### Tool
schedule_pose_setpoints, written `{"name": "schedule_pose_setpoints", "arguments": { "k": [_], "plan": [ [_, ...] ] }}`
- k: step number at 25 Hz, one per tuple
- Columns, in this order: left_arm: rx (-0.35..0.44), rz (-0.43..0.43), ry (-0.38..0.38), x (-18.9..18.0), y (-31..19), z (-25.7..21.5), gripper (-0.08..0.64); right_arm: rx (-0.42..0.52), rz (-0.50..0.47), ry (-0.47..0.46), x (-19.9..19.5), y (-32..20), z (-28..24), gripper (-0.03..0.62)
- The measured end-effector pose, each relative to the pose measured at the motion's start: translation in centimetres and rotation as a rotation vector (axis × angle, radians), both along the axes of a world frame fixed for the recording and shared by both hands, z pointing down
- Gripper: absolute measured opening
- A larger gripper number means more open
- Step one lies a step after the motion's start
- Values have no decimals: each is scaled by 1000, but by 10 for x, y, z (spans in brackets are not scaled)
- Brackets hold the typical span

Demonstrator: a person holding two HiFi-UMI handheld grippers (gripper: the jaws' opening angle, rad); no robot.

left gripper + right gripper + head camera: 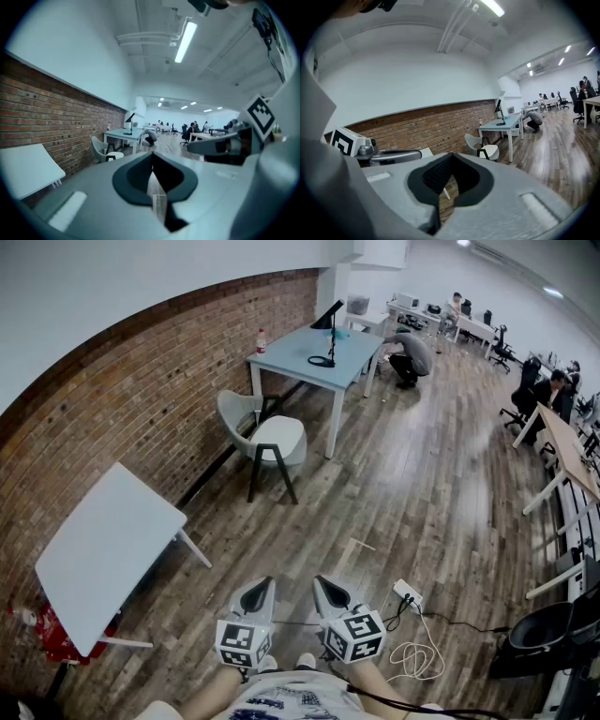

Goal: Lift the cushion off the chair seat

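Note:
A pale green chair (251, 418) with dark legs stands by the brick wall, a white cushion (277, 436) lying on its seat. It also shows small in the left gripper view as chair (99, 148) with cushion (114, 156), and in the right gripper view as chair (474, 141) with cushion (491, 151). My left gripper (262, 584) and right gripper (322, 583) hang side by side near my body, far short of the chair. Both are shut with nothing between the jaws.
A light blue table (317, 351) with a black lamp stands beyond the chair. A white table (105, 551) is at the left by the brick wall. A power strip and coiled white cable (413, 643) lie on the wood floor to my right. People crouch and sit at desks far off.

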State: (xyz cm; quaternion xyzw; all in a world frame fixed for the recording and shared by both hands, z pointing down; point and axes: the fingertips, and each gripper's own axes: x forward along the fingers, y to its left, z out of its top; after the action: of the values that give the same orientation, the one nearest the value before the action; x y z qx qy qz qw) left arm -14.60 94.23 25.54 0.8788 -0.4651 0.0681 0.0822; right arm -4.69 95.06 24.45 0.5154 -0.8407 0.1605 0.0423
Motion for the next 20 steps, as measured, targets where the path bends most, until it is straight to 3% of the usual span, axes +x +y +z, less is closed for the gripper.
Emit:
{"name": "schedule_pose_setpoints", "arguments": {
  "k": [13, 20],
  "plan": [
    [-5, -7, -19, 36, -3, 9, -8, -5, -17, -44, 40, -2, 7, -2],
    [-12, 4, -25, 47, -37, 12, -8, -18, -25, -64, 47, -30, 12, -2]
  ]
}}
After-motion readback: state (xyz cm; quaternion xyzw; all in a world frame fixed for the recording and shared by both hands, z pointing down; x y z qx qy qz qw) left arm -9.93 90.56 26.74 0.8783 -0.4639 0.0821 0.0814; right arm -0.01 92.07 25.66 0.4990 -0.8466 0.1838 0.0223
